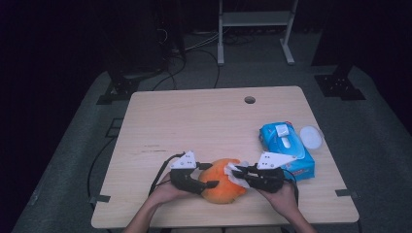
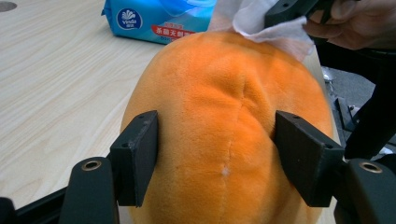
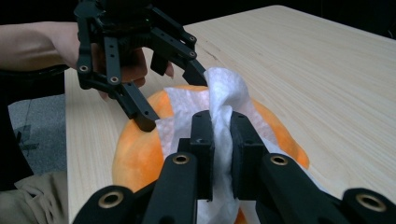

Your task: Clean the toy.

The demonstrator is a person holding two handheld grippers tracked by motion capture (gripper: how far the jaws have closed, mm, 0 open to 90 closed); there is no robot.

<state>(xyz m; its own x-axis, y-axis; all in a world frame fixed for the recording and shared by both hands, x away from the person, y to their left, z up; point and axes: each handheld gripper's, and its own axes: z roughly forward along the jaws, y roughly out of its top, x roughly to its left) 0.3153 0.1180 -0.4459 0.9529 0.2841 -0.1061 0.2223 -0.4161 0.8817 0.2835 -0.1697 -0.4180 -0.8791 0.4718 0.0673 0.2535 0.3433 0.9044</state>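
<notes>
An orange plush toy (image 1: 219, 188) lies near the table's front edge. My left gripper (image 1: 210, 175) comes at it from the left, and in the left gripper view (image 2: 219, 158) both black pads press into the plush's (image 2: 224, 93) sides. My right gripper (image 1: 239, 174) reaches in from the right, shut on a crumpled white tissue (image 1: 235, 169). In the right gripper view (image 3: 223, 140) the tissue (image 3: 224, 93) is pinched between the jaws and rests on top of the plush (image 3: 135, 154). The left gripper (image 3: 170, 100) straddles the toy's far side there.
A blue pack of wet wipes (image 1: 286, 148) lies right of the toy, with a round white lid (image 1: 311, 137) beside it. The wooden table (image 1: 194, 121) has a cable hole (image 1: 249, 100) near its back edge. Dark stands and cables sit on the floor behind.
</notes>
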